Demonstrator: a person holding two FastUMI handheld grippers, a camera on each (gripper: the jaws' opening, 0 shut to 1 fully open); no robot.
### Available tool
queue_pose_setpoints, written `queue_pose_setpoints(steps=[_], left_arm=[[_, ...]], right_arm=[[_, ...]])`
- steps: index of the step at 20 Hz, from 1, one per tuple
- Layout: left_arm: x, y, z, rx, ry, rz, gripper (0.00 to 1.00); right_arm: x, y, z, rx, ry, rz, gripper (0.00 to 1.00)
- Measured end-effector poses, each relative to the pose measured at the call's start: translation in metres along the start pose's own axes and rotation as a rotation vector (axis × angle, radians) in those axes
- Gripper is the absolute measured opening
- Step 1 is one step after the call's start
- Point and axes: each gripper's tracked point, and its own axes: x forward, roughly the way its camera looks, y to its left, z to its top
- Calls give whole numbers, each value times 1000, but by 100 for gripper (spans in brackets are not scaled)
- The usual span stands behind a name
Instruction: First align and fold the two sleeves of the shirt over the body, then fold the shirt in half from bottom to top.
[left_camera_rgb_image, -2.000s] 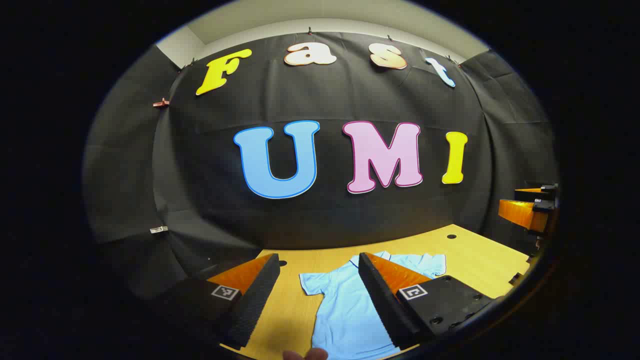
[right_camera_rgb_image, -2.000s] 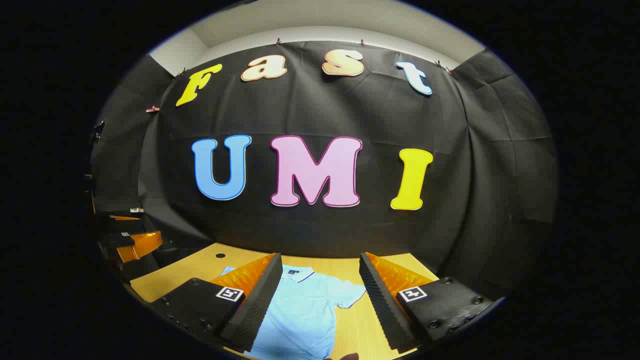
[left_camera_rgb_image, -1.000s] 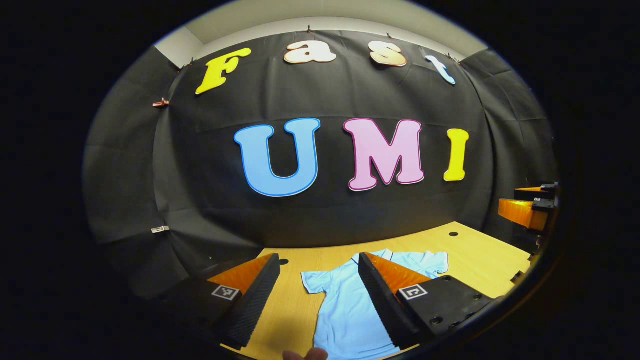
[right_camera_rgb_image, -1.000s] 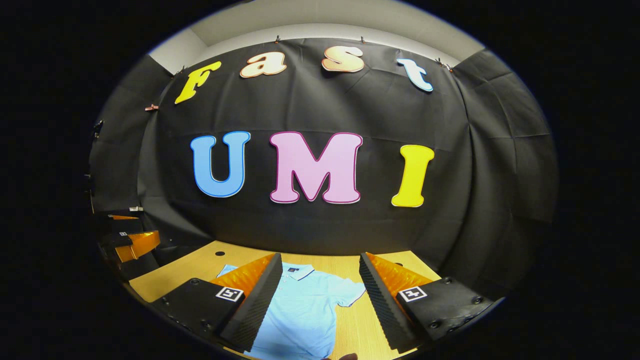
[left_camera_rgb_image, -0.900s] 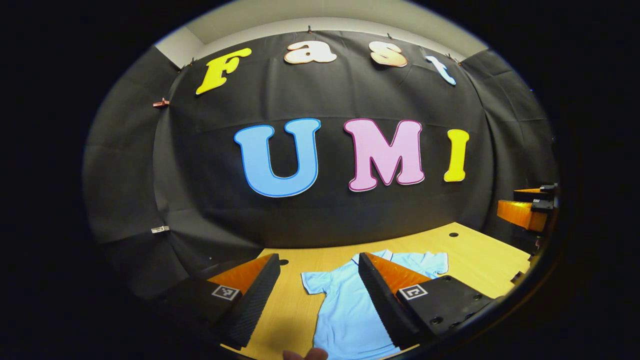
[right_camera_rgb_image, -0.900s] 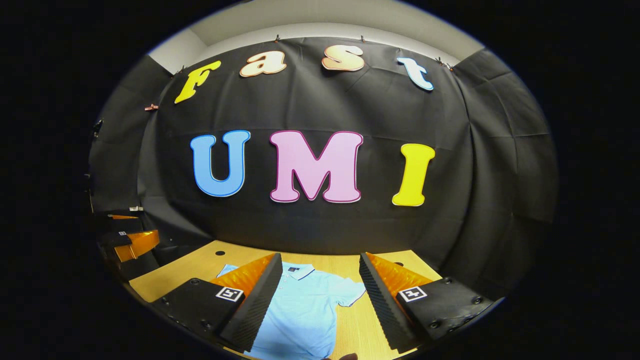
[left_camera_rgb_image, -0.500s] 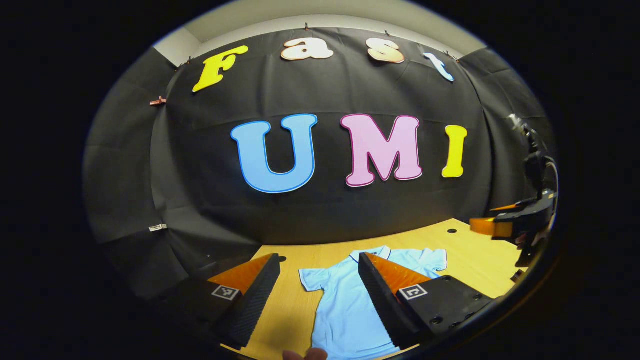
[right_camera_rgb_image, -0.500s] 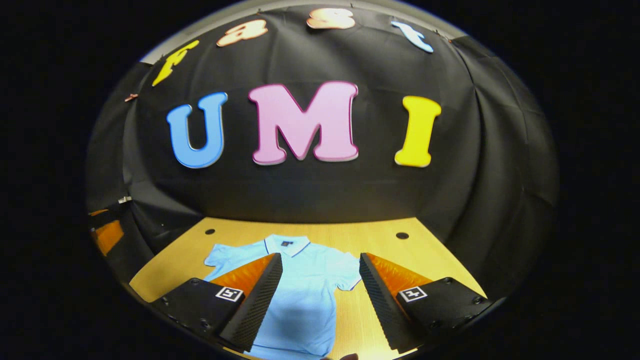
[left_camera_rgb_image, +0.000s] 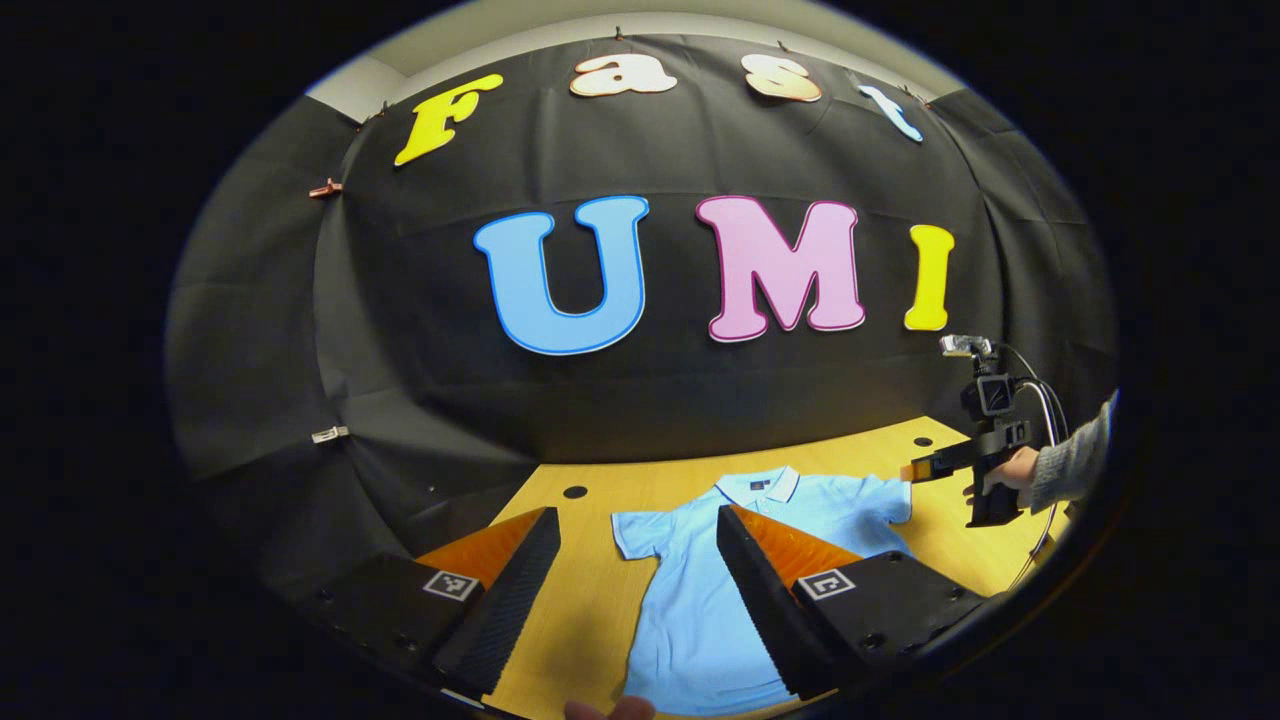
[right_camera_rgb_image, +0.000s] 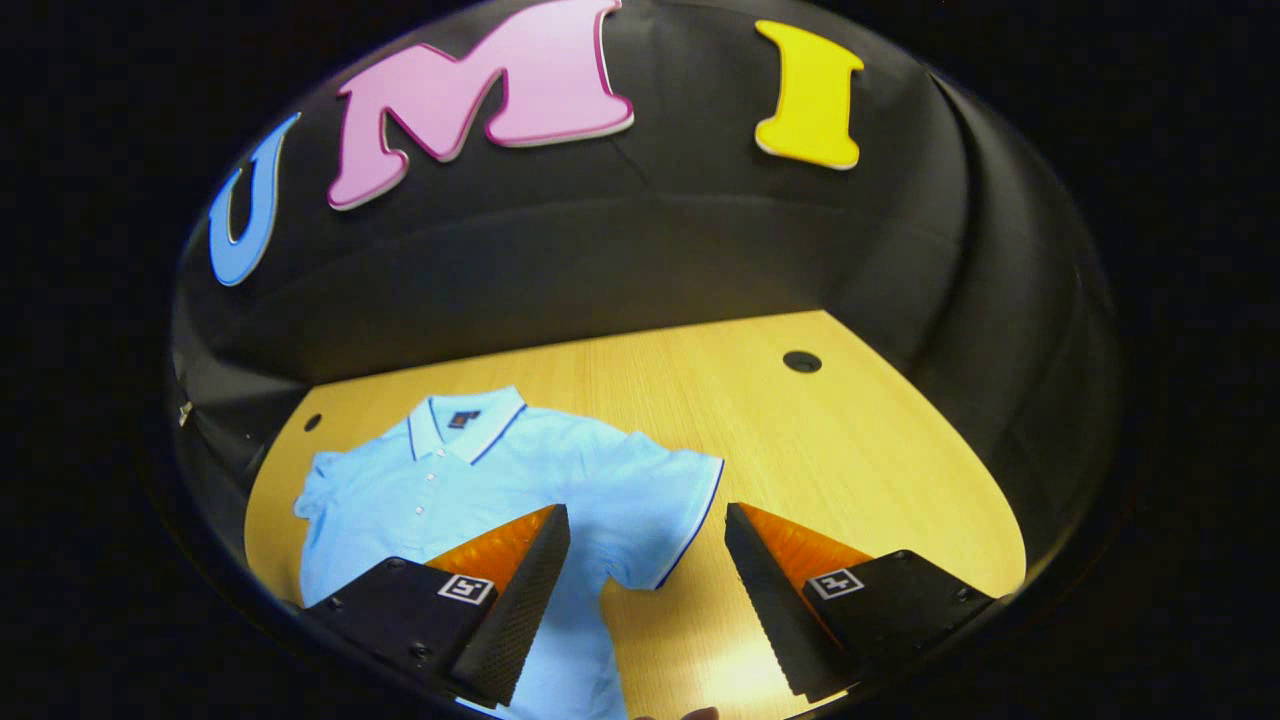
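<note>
A light blue polo shirt (left_camera_rgb_image: 700, 590) lies flat on the wooden table (left_camera_rgb_image: 600, 610), collar toward the wall, both short sleeves spread out. In the left gripper view my left gripper (left_camera_rgb_image: 640, 545) stands open above the shirt's left sleeve (left_camera_rgb_image: 635, 533). My right gripper (left_camera_rgb_image: 912, 472) appears there too, held by a hand (left_camera_rgb_image: 1005, 468) at the shirt's far sleeve. In the right gripper view the shirt (right_camera_rgb_image: 480, 480) lies below, and my right gripper (right_camera_rgb_image: 648, 535) hangs open over its dark-trimmed sleeve (right_camera_rgb_image: 670, 520), with nothing between the fingers.
Round cable holes (right_camera_rgb_image: 802, 361) sit in the table (right_camera_rgb_image: 850, 470) near the black cloth wall (right_camera_rgb_image: 600, 250). A grey sleeve (left_camera_rgb_image: 1075, 465) reaches in at the right of the left gripper view. Bare wood lies right of the shirt.
My right gripper has moved forward and tipped down over the shirt's sleeve. My left gripper has shifted slightly forward. Both stay open.
</note>
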Motion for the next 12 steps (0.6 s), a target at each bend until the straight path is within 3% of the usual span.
queue_pose_setpoints(steps=[8,12], left_arm=[[3,10,-8,-23,40,74,100],[0,11,-12,-15,50,84,100]], right_arm=[[57,-8,-44,23,158,-56,97],[65,-10,-43,-10,150,-78,96]])
